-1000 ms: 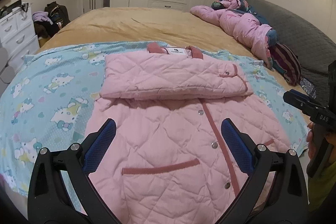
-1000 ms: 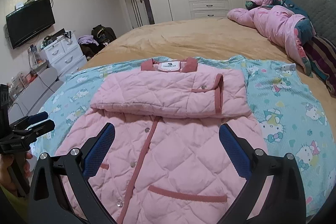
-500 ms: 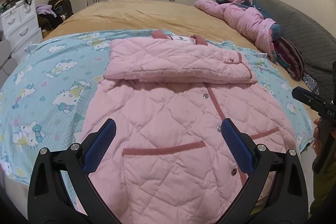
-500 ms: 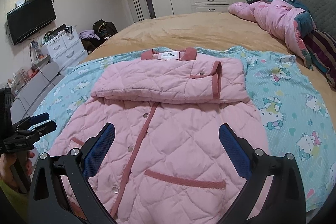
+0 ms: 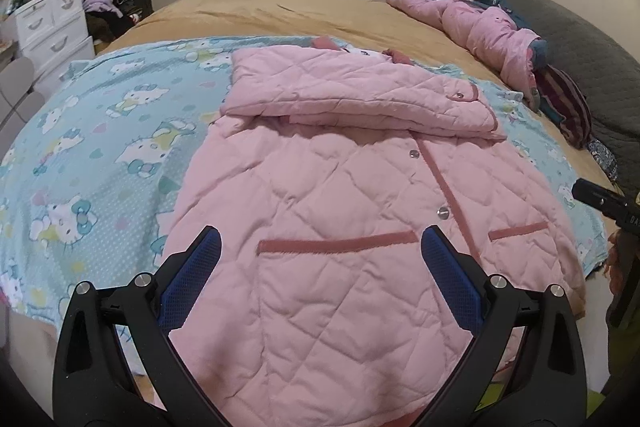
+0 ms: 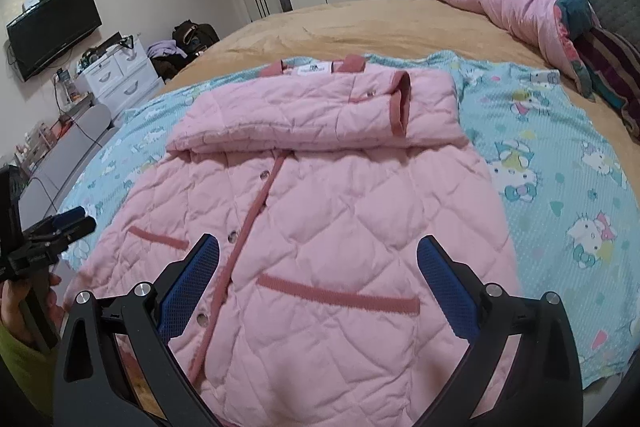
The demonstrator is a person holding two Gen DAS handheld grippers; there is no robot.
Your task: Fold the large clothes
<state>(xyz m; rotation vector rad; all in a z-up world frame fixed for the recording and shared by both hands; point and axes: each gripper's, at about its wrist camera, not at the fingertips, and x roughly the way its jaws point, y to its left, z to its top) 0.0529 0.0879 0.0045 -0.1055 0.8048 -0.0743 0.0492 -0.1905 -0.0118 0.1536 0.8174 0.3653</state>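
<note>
Now — pink quilted jacket (image 5: 360, 211) flat on blue cartoon sheet (image 5: 100, 155) over bed, sleeves folded across chest. L gripper (image 5: 320, 267) & R gripper (image 6: 318, 267) above hem — jaws wide, holding nothing.

A pink quilted jacket (image 5: 360, 195) is laid flat, front up and snapped shut, on a blue cartoon-print sheet (image 5: 100, 147). Both sleeves (dusty-rose cuffs and pocket trim) are folded across the chest below the collar.
</note>
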